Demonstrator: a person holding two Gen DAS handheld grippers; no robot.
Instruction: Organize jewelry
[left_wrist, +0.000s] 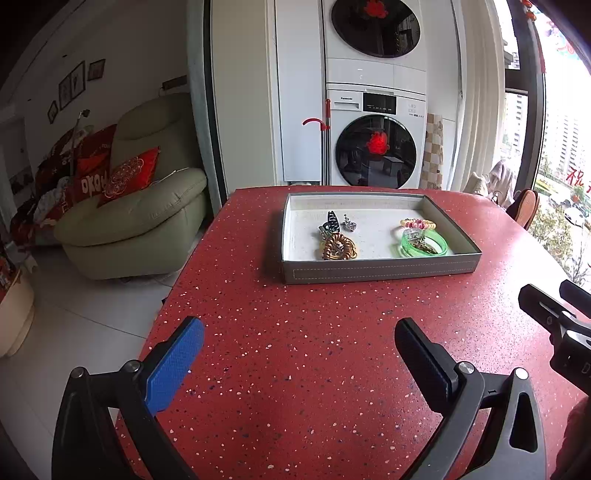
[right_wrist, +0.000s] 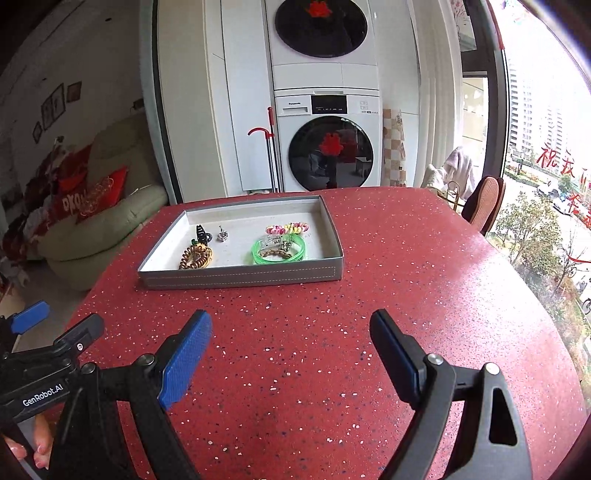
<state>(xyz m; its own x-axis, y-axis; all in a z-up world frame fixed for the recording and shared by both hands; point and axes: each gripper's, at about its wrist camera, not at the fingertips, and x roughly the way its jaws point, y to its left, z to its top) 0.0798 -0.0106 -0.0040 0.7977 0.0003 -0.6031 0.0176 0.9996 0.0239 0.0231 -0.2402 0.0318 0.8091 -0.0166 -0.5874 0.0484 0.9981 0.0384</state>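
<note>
Surface (left_wrist: 332, 369): red, speckled.
Tray (left_wrist: 380, 271): grey, toward surface's far edge.
Jewelry: green bangle (left_wrist: 424, 245) at tray's near right corner; brown coil (left_wrist: 338, 248) by near wall, left.
Left tongs (left_wrist: 299, 354): released, empty.
Right tongs (right_wrist: 291, 350): released, empty.

Jewelry lies in an open grey tray (left_wrist: 380, 271) on the red desk (left_wrist: 295, 350).
Left group: a dark claw clip (left_wrist: 330, 223), a small silver piece (left_wrist: 347, 222) just beside it, and a brown coil tie (left_wrist: 337, 248) nearer the front wall. Right group: a pink-and-yellow coil tie (left_wrist: 417, 223) behind green bangles (left_wrist: 423, 245), with a brownish piece resting inside the bangles.
</note>
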